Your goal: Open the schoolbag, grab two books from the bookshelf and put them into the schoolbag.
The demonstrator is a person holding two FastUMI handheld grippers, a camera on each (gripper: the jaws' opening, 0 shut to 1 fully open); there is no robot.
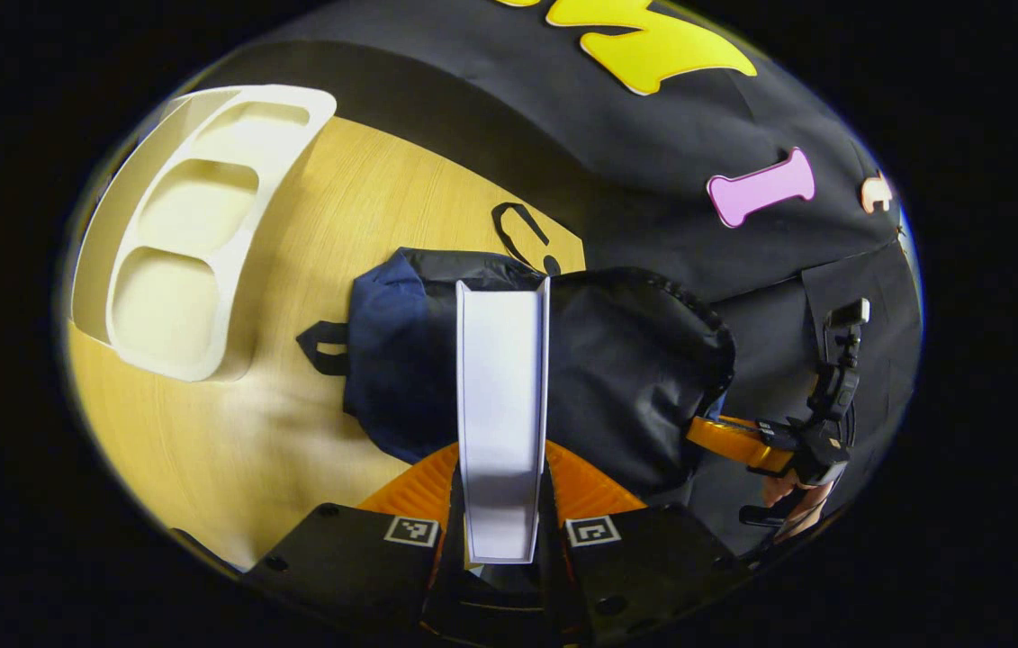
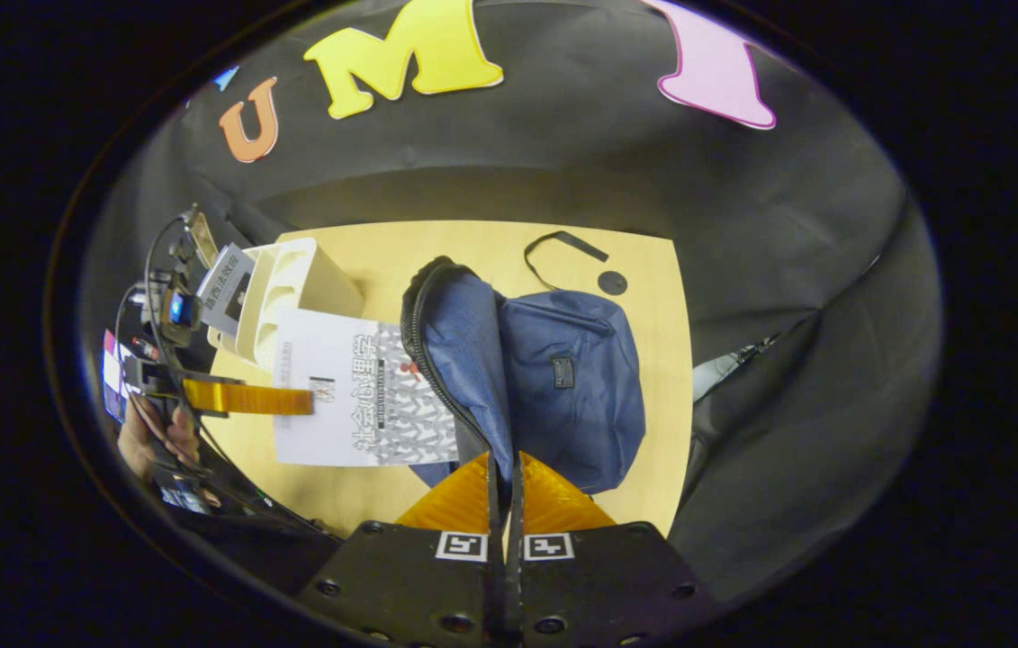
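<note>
In the left gripper view my left gripper (image 1: 501, 459) is shut on a white book (image 1: 502, 396), held edge-on just in front of the dark blue schoolbag (image 1: 635, 378). The right gripper view shows that book (image 2: 364, 400), with a patterned cover, next to the bag's open mouth, pinched by the left gripper (image 2: 292, 398). My right gripper (image 2: 503, 468) is shut on the zipper rim of the schoolbag (image 2: 572, 387), holding the flap up. It appears as well at the bag's right side (image 1: 716, 436). Another book (image 2: 225, 288) stands in the white bookshelf (image 2: 301, 279).
The bookshelf (image 1: 193, 234) stands on the wooden table (image 2: 644, 270) left of the bag. A black strap (image 2: 563, 241) and a small black disc (image 2: 612, 283) lie behind the bag. A hand (image 2: 148, 441) holds the left gripper. Black cloth walls surround the table.
</note>
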